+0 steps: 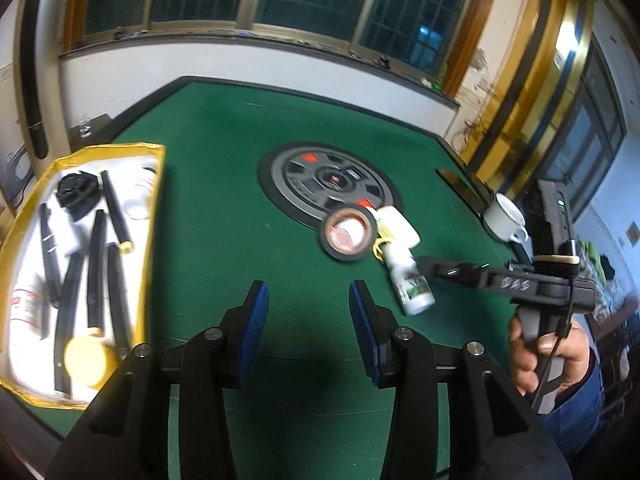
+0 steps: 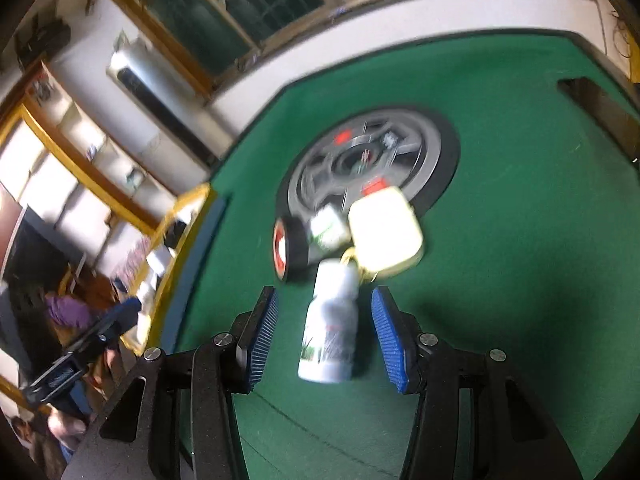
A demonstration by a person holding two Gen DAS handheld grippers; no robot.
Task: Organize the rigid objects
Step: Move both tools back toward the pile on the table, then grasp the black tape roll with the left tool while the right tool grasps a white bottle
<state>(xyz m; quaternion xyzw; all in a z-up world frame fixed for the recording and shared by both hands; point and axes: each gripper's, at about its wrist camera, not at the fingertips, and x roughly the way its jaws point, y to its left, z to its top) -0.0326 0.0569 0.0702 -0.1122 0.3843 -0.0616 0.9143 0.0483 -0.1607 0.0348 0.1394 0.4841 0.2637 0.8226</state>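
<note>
A white bottle (image 2: 331,328) lies on the green table (image 2: 500,240), between the open pads of my right gripper (image 2: 325,300), which do not touch it. Beyond it lie a cream case (image 2: 385,232), a black tape roll (image 2: 291,249) and a small white box (image 2: 329,227). In the left wrist view the bottle (image 1: 409,280), the tape roll (image 1: 349,233) and the case (image 1: 398,226) lie right of centre, with my right gripper (image 1: 430,266) by the bottle. My left gripper (image 1: 306,296) is open and empty over bare felt.
A yellow-rimmed tray (image 1: 154,200) at the left holds several black pens, a black cap and a yellow disc (image 1: 87,360). A round grey hub (image 1: 330,184) is set in the table's middle. A white mug (image 1: 505,217) stands at the right edge.
</note>
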